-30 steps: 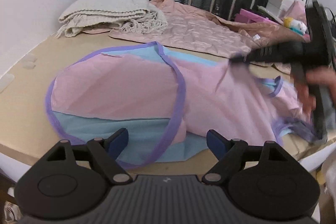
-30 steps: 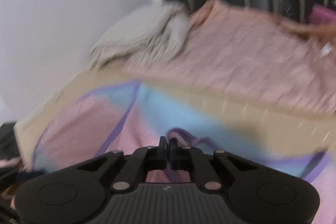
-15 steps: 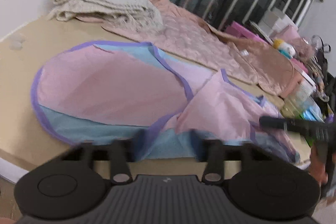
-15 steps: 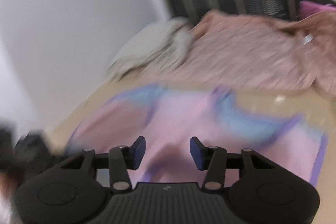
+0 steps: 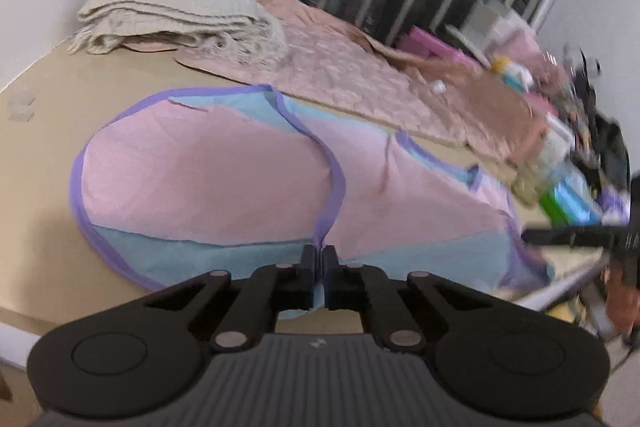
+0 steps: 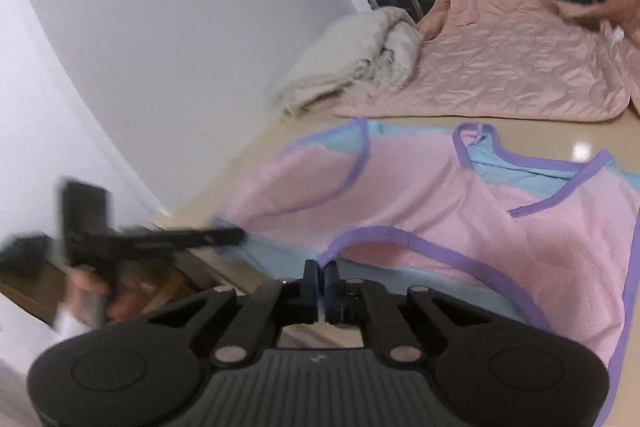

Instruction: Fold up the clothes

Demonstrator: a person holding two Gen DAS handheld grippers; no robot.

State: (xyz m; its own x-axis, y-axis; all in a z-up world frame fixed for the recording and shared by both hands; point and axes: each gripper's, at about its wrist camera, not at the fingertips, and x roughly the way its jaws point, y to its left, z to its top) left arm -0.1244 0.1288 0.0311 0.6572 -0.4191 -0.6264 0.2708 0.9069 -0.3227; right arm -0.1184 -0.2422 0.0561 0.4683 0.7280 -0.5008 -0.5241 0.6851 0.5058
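Note:
A pink and light-blue mesh vest with purple trim (image 5: 240,183) lies spread on the beige table; it also shows in the right wrist view (image 6: 500,227). My left gripper (image 5: 319,259) is shut on the vest's near edge, where the purple trim meets the blue panel. My right gripper (image 6: 321,273) is shut on the vest's purple-trimmed edge near the front of the table. The left gripper shows blurred in the right wrist view (image 6: 228,235), and the right gripper shows at the far right of the left wrist view (image 5: 532,235).
A folded cream knit blanket (image 5: 180,11) and a quilted pink garment (image 5: 360,79) lie at the back of the table (image 5: 48,147), before dark vertical bars. Bottles and clutter (image 5: 560,187) sit at the right. A white wall (image 6: 160,47) is to the left.
Both grippers were open half a second ago and are now shut on the vest's near edge. The vest's right side has been spread flatter.

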